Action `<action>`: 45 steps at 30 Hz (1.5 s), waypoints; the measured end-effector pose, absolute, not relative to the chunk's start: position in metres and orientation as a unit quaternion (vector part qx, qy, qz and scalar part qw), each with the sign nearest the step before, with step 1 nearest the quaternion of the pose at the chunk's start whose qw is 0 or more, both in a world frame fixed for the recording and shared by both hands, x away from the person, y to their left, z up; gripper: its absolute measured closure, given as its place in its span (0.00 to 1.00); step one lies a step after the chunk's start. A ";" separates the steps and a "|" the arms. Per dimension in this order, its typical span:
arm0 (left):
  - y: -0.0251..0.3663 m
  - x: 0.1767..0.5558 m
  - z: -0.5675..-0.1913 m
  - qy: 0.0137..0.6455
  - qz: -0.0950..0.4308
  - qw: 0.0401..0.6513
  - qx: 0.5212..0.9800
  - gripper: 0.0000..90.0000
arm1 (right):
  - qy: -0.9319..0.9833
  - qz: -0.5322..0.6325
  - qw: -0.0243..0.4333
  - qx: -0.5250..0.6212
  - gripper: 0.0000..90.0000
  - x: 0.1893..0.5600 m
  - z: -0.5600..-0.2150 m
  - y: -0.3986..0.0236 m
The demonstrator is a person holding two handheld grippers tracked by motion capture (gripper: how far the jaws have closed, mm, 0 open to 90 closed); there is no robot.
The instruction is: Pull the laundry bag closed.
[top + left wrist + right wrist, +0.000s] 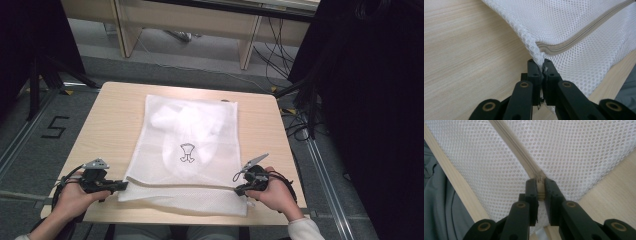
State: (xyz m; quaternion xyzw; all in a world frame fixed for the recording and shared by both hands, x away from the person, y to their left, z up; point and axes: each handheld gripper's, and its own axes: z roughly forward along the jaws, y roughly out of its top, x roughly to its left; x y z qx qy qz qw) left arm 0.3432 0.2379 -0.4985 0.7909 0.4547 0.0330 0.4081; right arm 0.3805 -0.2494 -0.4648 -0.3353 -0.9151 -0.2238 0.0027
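Note:
A white mesh laundry bag (187,145) lies flat on the wooden table (110,125), with white cloth inside and a small black drawing on its front. A beige zipper (180,186) runs across its near end. My left gripper (124,186) is shut on the bag's left edge (539,56), right where the zipper (579,35) ends. My right gripper (238,190) is shut on the zipper pull (540,188) at the right end of the zipper (516,148). Both hands rest near the table's front edge.
Around the table lies grey floor with a black "5" mark (54,127) at the left. Light wooden desk legs (125,30) and loose cables (272,50) stand behind. Dark curtains (370,100) hang at the right, and a black stand (37,75) is at the far left.

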 end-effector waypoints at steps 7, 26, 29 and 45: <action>0.238 0.343 -0.498 0.454 0.031 0.407 0.792 0.95 | -0.912 -0.222 0.007 -0.344 0.92 0.380 -0.464 -0.251; 0.238 0.343 -0.497 0.454 0.027 0.405 0.793 0.95 | -0.912 -0.215 0.004 -0.348 0.92 0.378 -0.464 -0.255; 0.238 0.343 -0.497 0.454 0.028 0.405 0.793 0.95 | -0.914 -0.209 0.001 -0.347 0.92 0.379 -0.464 -0.256; 0.238 0.343 -0.497 0.453 0.027 0.405 0.794 0.95 | -0.916 -0.207 0.001 -0.344 0.92 0.379 -0.463 -0.258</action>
